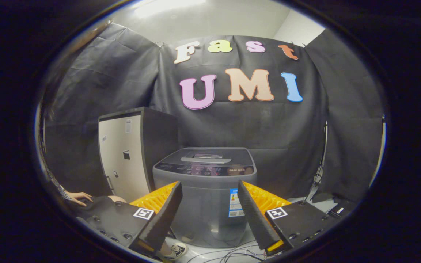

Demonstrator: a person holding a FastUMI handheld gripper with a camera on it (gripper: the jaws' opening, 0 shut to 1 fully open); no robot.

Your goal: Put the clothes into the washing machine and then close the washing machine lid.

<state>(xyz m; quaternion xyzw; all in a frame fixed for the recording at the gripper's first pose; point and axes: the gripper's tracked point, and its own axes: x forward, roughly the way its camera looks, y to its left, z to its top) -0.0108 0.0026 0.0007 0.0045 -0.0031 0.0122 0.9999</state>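
Grey plastic top-load washing machine (205, 197) w/ dark control panel stands straight ahead, beyond the claw (209, 215), seen thru the gap btwn its 2 fingers (165, 215). Lid (206, 156) is down flat on top, w/ a pale handle bar across it. Blue-white sticker (234, 203) on the machine's front, near the inner edge of the right finger. Claw is open wide, nothing btwn the fingers, not touching the machine. Tall cabinet (124, 155) w/ cream door and dark sides stands just beside the machine on the left, in front of black cloth wall (298, 146). A person's hand (80, 197) shows low at left, beside the left finger. Shoe (175, 250) and thin cables (228, 254) lie on the pale floor (210, 252) below the machine.
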